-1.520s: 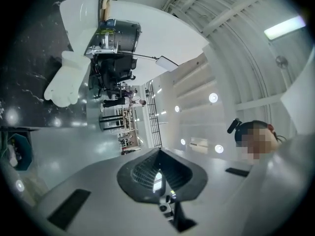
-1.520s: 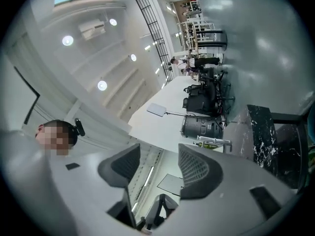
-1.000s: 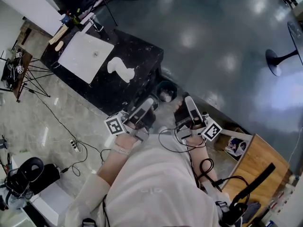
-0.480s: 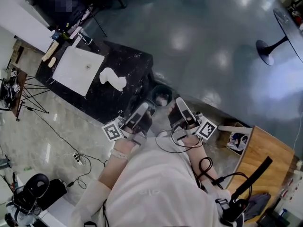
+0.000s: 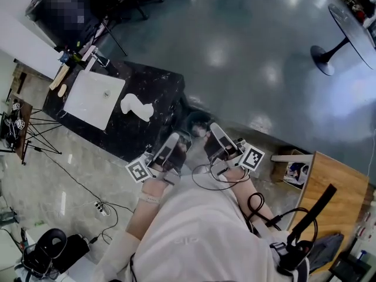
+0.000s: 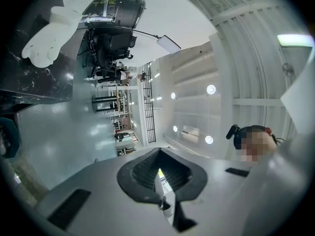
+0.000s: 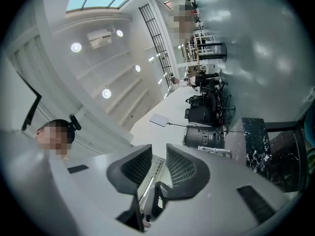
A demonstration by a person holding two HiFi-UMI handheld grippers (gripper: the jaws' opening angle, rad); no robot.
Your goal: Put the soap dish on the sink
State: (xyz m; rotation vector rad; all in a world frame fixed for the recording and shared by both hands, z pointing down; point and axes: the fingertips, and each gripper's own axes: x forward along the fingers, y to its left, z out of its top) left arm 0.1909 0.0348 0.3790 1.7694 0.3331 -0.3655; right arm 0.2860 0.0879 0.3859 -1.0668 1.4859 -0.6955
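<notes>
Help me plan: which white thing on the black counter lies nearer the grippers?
The lumpy white object; the square white sink lies farther off, beyond it.

We log: counter (image 5: 157, 86) in the upper left bears the sink (image 5: 94, 98), soap dish (image 5: 136, 107) on the counter just right of it, bin (image 5: 198, 122) off the counter's right end, left gripper (image 5: 180, 138) and right gripper (image 5: 213, 129) side by side just below the bin.

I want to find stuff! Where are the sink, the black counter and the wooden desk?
sink (image 5: 85, 103), head view, bare white basin floor.
black counter (image 5: 155, 87), head view, bare marble top.
wooden desk (image 5: 329, 181), head view, bare wooden top.
</notes>
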